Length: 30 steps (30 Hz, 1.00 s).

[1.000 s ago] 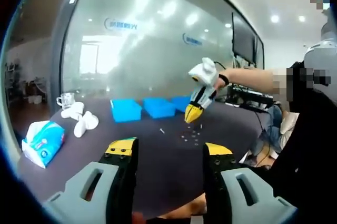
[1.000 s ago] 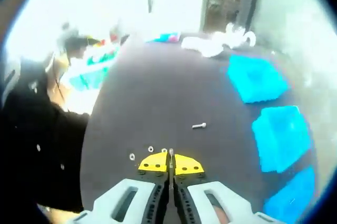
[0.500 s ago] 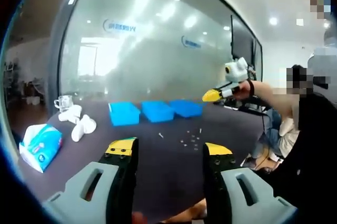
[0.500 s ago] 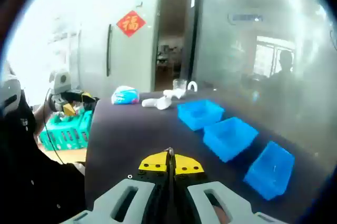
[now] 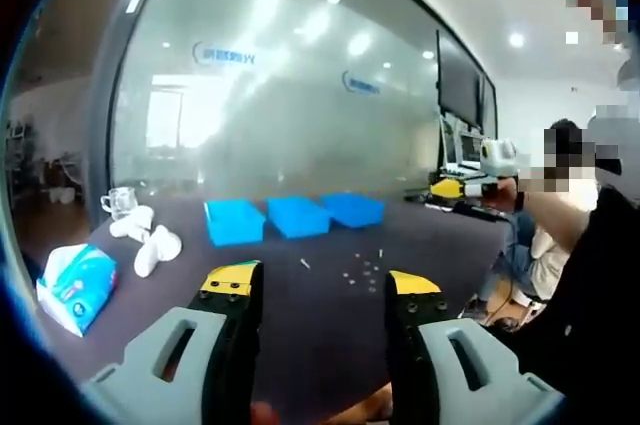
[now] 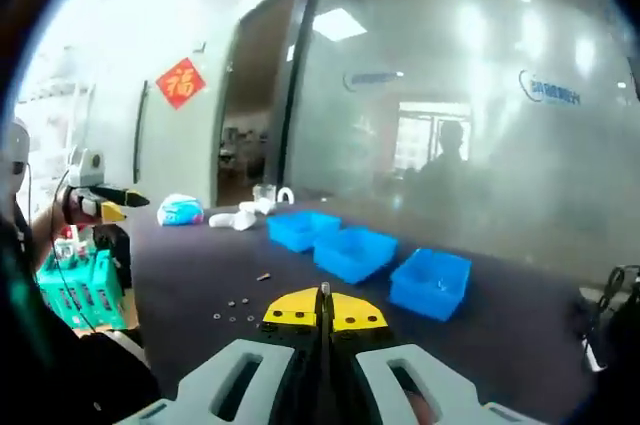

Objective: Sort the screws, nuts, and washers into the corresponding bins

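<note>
Left gripper view, three blue bins [image 5: 296,215], left tongs [image 5: 318,283] wide apart, empty, right tongs [image 6: 324,307] closed.

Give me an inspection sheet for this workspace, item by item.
Surface: dark table, mostly bare.
Job's things: three blue bins in a row; loose small parts scattered in front of them.
Clutter: tissue pack, white objects, glass cup at one end.
Grippers: left gripper open; right gripper shut on a thin part, type unclear, held off to the side.
Cables: some by the green basket.
Surroundings: frosted glass wall, monitors.
</note>
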Tool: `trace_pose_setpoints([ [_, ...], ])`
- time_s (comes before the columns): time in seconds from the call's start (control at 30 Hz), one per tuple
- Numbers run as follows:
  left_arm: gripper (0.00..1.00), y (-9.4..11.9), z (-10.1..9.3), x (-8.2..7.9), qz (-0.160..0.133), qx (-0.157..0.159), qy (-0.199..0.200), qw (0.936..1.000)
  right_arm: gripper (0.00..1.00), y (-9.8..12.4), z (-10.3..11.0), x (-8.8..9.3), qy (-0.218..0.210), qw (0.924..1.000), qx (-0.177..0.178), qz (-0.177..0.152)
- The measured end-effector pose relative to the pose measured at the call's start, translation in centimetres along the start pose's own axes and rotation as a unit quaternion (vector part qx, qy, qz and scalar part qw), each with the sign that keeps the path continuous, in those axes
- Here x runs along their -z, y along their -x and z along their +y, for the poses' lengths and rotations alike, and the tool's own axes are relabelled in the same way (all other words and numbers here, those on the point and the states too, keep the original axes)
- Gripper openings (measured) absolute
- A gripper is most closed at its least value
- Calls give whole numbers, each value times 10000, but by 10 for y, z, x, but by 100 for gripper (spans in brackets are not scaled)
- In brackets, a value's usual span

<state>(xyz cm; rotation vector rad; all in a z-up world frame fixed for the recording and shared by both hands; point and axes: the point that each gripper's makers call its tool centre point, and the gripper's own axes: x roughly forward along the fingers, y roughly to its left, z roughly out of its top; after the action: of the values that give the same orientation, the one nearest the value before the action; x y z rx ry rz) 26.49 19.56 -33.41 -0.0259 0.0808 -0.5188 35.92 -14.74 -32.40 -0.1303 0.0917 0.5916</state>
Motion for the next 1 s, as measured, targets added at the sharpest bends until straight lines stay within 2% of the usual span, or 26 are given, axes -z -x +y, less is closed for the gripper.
trace_pose_setpoints([
  [0.1,47,-2,-1,0,2,7,-7,10000,0,19,-4,5,-160,9998,95,-71],
  [0.3,47,-3,0,0,1,-7,4,10000,0,52,-27,-1,-544,9947,714,-507],
  [0.43,47,-3,0,0,6,-16,12,10000,0,59,-36,-5,-676,9915,882,-682],
  [0.5,47,-3,1,0,-5,-17,21,10000,0,54,-36,-6,-686,9916,853,-684],
  [0.6,47,-2,1,0,-12,-25,31,10000,0,42,-37,-10,-466,9928,903,-633],
  [0.7,47,-1,2,0,-18,-38,39,10000,0,30,-42,-19,-431,9921,939,-715],
  [0.83,47,3,4,1,-25,-74,48,10000,0,1,-52,-31,-438,9919,894,-788],
  [1.0,47,8,12,2,-63,-159,103,9998,0,-41,-65,-35,-353,9934,844,-686],
])
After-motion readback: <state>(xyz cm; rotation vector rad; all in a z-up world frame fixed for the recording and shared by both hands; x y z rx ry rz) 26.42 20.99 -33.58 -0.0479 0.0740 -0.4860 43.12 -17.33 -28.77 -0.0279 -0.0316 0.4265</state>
